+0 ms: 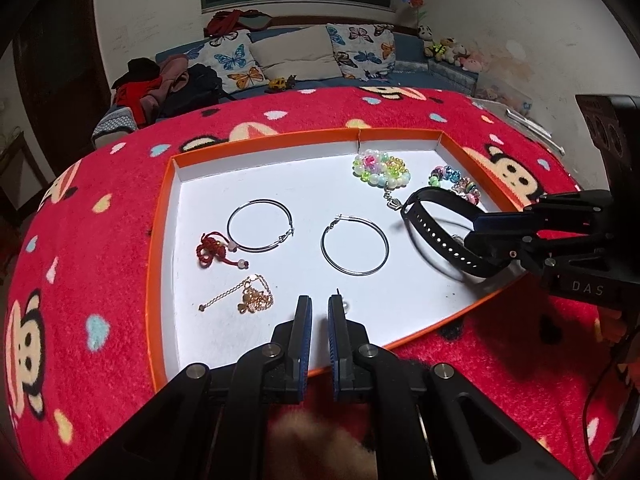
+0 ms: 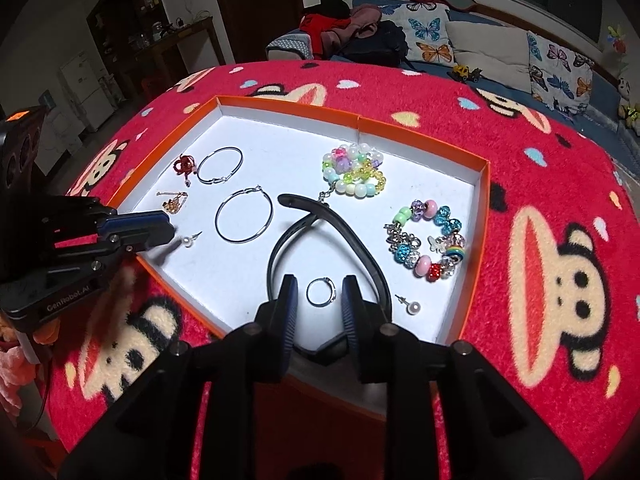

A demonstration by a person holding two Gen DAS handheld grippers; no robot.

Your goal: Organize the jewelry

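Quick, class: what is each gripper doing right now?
Left gripper: shut, holding nothing.
Right gripper: open, holding nothing; a small ring lies between its fingers.

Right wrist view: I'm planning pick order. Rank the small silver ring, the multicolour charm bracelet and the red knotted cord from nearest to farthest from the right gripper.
1. Small silver ring: between the jaws of the right gripper, on the box floor.
2. Multicolour charm bracelet: farther up, to the right.
3. Red knotted cord: far left corner area, beside a hoop earring.

Dim room, bright overhead glare on white tray floor point(image 1: 248, 184); strong fisheye bending, dark vignetted corners.
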